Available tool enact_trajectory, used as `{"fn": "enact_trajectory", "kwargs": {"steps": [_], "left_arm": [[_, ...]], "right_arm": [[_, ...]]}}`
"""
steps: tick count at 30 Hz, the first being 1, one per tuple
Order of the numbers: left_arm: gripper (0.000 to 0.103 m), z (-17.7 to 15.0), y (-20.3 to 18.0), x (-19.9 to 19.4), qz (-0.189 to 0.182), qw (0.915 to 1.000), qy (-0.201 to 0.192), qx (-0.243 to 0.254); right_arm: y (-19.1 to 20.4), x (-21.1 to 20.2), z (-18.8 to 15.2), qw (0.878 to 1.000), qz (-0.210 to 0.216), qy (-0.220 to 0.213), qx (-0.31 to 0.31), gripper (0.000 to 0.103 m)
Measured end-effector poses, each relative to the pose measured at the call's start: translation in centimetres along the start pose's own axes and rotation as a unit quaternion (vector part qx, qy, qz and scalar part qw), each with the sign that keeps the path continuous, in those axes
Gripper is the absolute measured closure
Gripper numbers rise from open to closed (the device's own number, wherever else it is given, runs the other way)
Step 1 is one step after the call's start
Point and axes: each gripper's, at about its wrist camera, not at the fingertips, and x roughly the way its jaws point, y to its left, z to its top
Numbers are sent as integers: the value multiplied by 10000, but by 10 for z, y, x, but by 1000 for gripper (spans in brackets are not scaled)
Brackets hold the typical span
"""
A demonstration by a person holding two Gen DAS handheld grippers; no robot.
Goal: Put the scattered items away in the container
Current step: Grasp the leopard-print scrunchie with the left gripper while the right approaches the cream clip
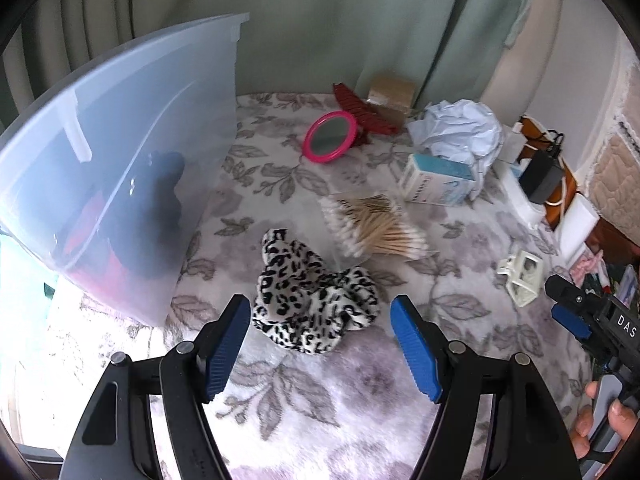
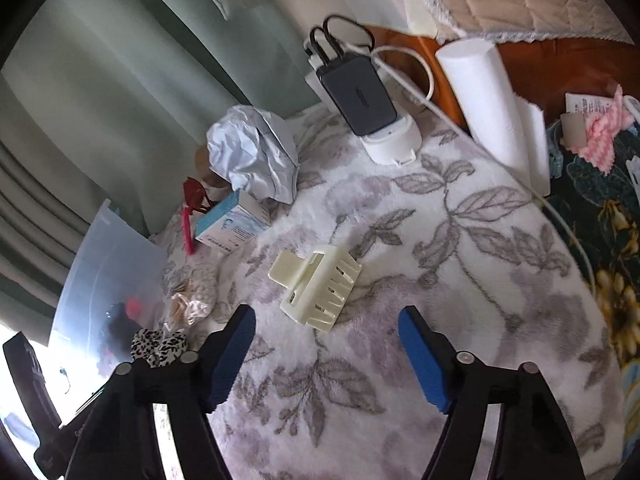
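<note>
The left gripper point(image 1: 320, 344) is spread wide and holds nothing; the spotted scrunchie point(image 1: 316, 304) lies just past its tips on the flowery blanket point(image 1: 304, 400). The right gripper point(image 2: 326, 354) is also released and empty, with the cream hair clip point(image 2: 320, 288) lying just ahead of it. There is bare blanket around both things. The clear container point(image 1: 116, 184) stands at the blanket's left edge, with dark and red things showing dimly through its wall. Only the left view shows the cotton swabs point(image 1: 376, 224) and pink mirror point(image 1: 330, 136) clearly. Only the right view shows the white roll point(image 2: 496, 104) and dark charger point(image 2: 360, 92) well. The blue box point(image 1: 436, 182) partly hides under crumpled paper point(image 1: 464, 128).
</note>
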Motion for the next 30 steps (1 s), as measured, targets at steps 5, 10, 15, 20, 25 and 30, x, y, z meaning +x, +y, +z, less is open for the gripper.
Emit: {"fn": "enact_trajectory", "kwargs": {"steps": [5,10,15,20,25,30], "left_arm": [[29,-1,6,14,20,9999,98,-66],[29,1,7,27,15,9997,223,-75],[29,3,5,38,-58,9995,298,-60],[29,5,5,46,-115,9993,344,-68],[31,7,7,48,-224,9992,317,-94],[52,9,8,46,-400,9987,305,-130]], "right_arm": [[9,18,4,9999,10,91,-92,32],[16,32,12,9996,-146,72,-238,33],[24,41,17,9985,-344,17,-434,34],[31,44,13,9958,-575,-36,-711,40],[30,42,13,9955,-618,-66,-719,40],[29,38,13,9960,-593,-63,-666,40]]}}
